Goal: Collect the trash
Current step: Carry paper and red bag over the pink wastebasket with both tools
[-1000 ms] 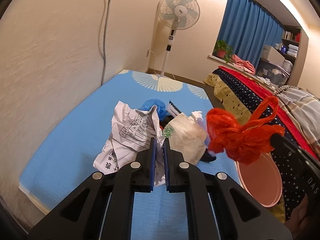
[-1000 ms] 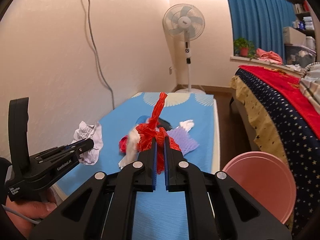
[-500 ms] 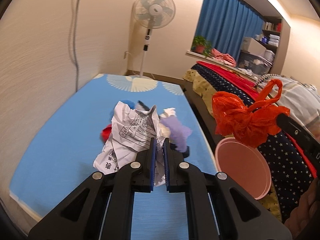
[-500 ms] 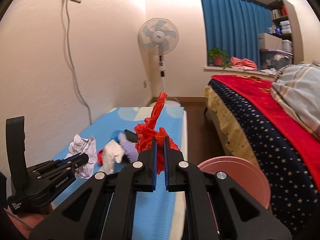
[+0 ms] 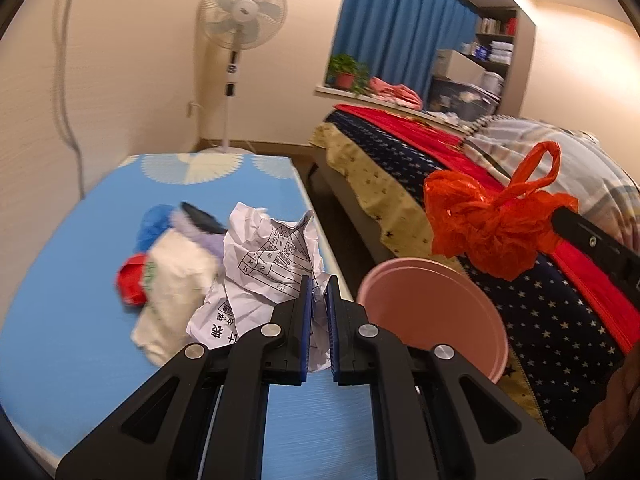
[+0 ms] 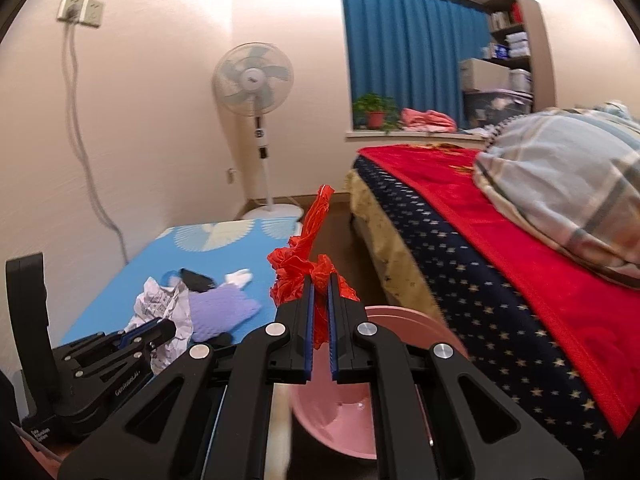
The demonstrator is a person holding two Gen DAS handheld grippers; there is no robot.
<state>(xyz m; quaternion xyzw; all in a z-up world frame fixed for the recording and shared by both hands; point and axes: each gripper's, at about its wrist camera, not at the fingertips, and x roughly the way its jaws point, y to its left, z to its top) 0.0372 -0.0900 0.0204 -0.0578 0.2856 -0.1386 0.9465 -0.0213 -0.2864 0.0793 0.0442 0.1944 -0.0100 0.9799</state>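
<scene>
My left gripper is shut on a crumpled white printed paper, held above the blue mat near its right edge. My right gripper is shut on a crumpled red plastic bag, held over the pink bin that stands on the floor between mat and bed. In the left wrist view the red bag hangs above the bin. In the right wrist view the left gripper and its paper show at lower left.
More trash lies on the blue mat: a white bag, a red piece, a blue piece, a purple cloth and a black object. A bed is at right, a standing fan behind.
Both grippers have swung right with their loads. The red bag now hangs over the pink bin, and the paper has come to the mat's right edge beside the bin.
</scene>
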